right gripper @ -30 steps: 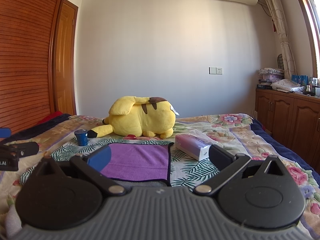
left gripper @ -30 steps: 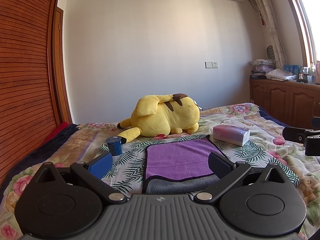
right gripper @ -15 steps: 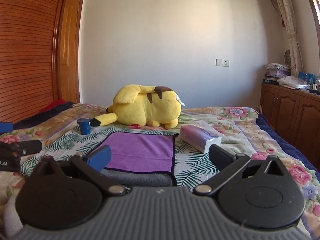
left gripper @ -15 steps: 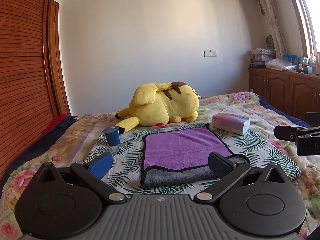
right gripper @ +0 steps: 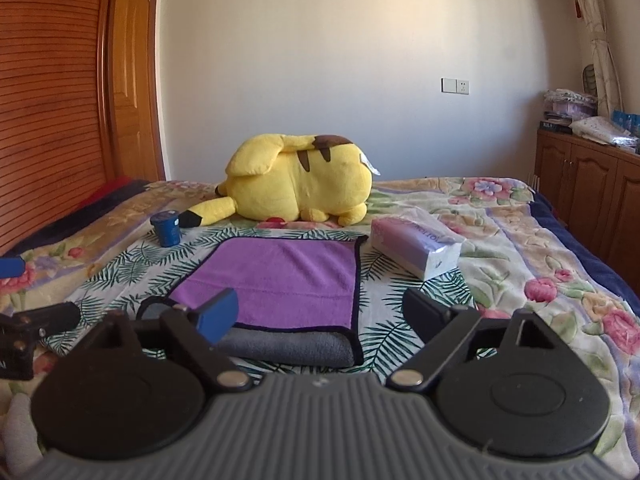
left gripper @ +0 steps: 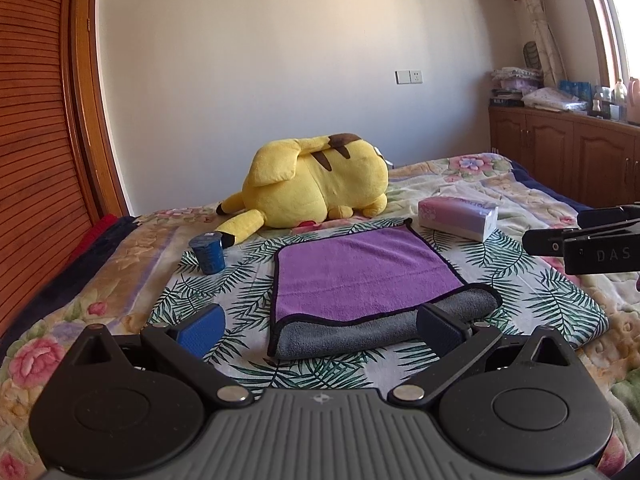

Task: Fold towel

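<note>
A towel, purple on top and grey underneath with a dark hem, lies folded flat on the leaf-print bedspread; it shows in the left wrist view [left gripper: 360,276] and the right wrist view [right gripper: 276,280]. My left gripper [left gripper: 320,328] is open and empty, just short of the towel's grey near fold. My right gripper [right gripper: 320,312] is open and empty, its left finger over the towel's near left corner. Each gripper shows at the other view's edge: the right one [left gripper: 584,240], the left one [right gripper: 28,328].
A yellow plush toy [left gripper: 316,184] lies behind the towel. A small blue cup [left gripper: 208,254] stands to the towel's left, a tissue pack [left gripper: 460,216] to its right. A wooden wardrobe [left gripper: 36,128] lines the left, cabinets [left gripper: 568,152] the right.
Both cameras have tilted down and come closer to the towel. The near grey fold now shows more fully. Both grippers stay open and empty.
</note>
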{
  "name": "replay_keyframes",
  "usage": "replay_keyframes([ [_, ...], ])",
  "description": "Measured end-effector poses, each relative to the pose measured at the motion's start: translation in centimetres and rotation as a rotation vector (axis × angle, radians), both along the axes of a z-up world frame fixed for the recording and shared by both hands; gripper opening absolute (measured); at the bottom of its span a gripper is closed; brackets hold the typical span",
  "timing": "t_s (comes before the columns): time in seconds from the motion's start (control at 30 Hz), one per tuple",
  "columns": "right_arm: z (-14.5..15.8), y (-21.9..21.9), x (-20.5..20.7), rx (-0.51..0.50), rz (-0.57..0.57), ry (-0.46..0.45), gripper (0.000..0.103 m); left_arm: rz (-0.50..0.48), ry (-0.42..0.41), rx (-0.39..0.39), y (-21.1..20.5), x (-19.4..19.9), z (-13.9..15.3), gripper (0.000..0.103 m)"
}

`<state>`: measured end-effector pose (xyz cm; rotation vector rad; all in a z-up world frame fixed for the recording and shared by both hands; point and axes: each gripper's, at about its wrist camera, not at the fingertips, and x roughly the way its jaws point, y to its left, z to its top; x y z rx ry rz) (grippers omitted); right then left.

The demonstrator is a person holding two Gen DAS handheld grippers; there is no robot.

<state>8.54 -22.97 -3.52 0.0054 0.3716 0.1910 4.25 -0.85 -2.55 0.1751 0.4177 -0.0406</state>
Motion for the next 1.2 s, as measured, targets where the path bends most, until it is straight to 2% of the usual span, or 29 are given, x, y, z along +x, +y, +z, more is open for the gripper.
replay_keyframes([
  [0.53, -0.9, 1.1, 4.3, -0.038, 0.084, 0.074, 0.082, -0.009, 0.080, 0.004, 0.6, 5.0, -0.8, 0.086],
  [0.9, -2.3, 1.0, 7.1, -0.044, 0.101, 0.142, 0.079, -0.016, 0.142, -0.001, 1.7, 8.7, -2.2, 0.077],
  [1.2, -3.4, 1.0, 8.8, -0.052, 0.122, 0.194, 0.077, -0.036, 0.183, -0.002, 2.4, 11.2, -3.3, 0.074],
])
